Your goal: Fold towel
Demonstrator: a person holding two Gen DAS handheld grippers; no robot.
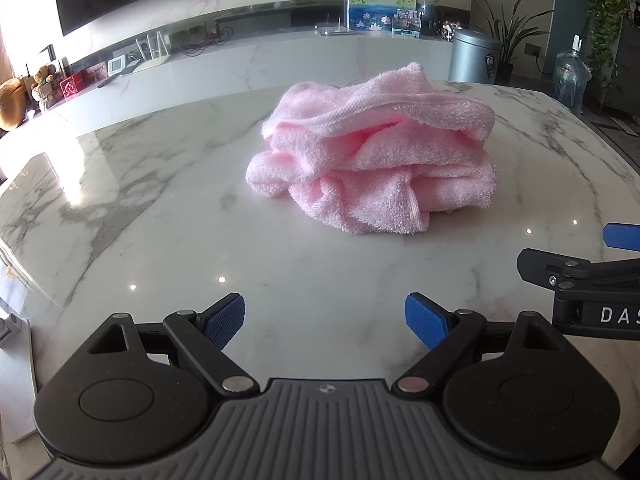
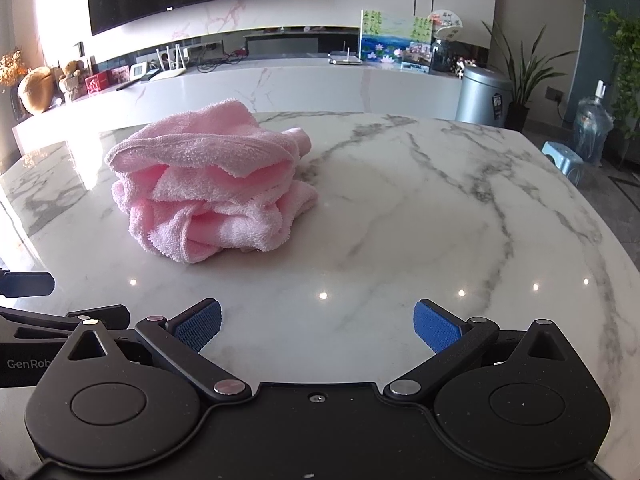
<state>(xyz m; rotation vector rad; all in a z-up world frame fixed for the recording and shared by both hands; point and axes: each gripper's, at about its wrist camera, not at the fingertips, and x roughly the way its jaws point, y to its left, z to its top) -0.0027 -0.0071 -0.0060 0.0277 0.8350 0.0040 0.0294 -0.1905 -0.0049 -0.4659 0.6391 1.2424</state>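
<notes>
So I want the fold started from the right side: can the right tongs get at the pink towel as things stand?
Probably yes. The right tongs stand open and hold nothing, and only bare marble table lies between them and the crumpled pink towel, which sits ahead and to their left.

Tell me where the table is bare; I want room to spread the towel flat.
Bare marble lies between the towel and both grippers, left and right. A wider patch runs right of the towel to the table edge. Left of the towel is a narrower glare-lit strip. Only the middle is crowded.
</notes>
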